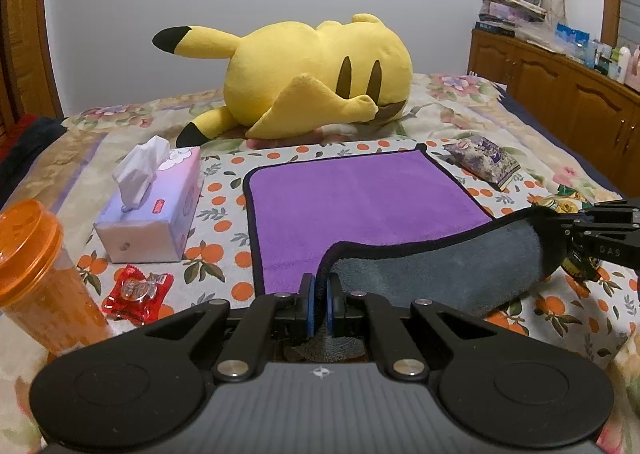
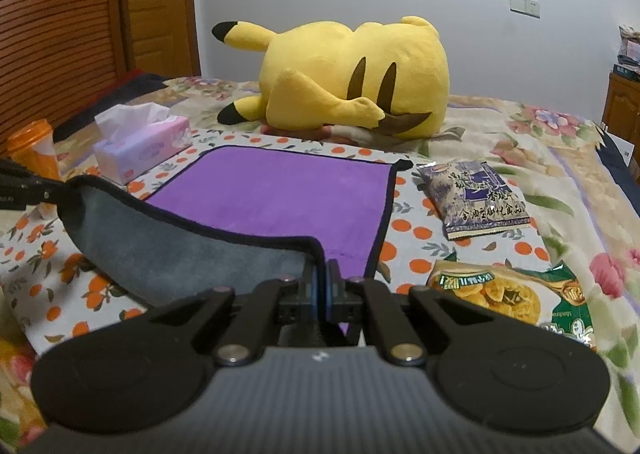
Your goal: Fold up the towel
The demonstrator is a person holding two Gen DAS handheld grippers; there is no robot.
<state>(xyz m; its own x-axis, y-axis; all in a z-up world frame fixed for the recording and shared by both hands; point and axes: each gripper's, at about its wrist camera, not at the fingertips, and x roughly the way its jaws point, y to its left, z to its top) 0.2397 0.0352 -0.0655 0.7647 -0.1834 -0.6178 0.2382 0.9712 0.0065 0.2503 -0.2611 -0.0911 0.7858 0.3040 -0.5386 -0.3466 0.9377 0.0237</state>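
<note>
A towel [image 1: 360, 206], purple on top and grey underneath with a black border, lies on an orange-print cloth on the bed; it also shows in the right wrist view [image 2: 280, 194]. My left gripper [image 1: 320, 290] is shut on the towel's near left corner. My right gripper [image 2: 322, 282] is shut on the near right corner. The near edge is lifted between them, showing the grey underside [image 1: 440, 262]. The right gripper appears at the right edge of the left wrist view [image 1: 600, 238].
A yellow plush toy [image 1: 316, 70] lies beyond the towel. A tissue box [image 1: 152, 206], orange bottle [image 1: 36, 266] and red candy wrapper [image 1: 136, 290] sit left. Snack packets [image 2: 480, 198] [image 2: 508, 294] lie right. A wooden cabinet [image 1: 560, 94] stands far right.
</note>
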